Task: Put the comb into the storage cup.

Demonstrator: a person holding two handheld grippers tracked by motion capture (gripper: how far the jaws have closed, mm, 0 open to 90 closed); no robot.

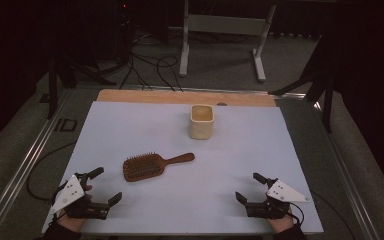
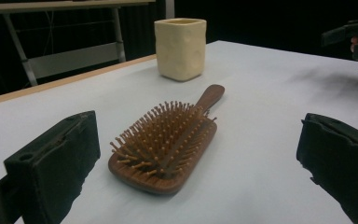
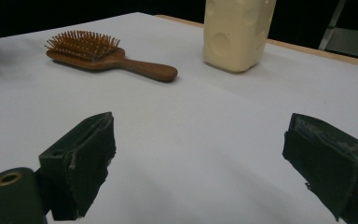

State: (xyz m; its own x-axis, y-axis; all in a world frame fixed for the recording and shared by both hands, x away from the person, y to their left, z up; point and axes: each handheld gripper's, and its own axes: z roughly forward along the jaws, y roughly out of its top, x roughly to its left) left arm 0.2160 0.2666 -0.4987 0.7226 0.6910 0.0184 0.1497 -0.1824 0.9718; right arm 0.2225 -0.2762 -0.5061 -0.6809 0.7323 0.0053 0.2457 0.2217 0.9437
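Hairbrush (image 1: 152, 165) lies bristles-up on the tabletop (image 1: 260, 150), untouched; cream cup (image 1: 201, 121) stands empty beyond; left gripper (image 1: 100, 186) and right gripper (image 1: 245, 187) rest near, fingers apart; nothing appears started.

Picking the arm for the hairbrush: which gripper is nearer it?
The left gripper. The hairbrush lies left of the table's centre, just ahead of its open fingers; the right gripper sits farther off.
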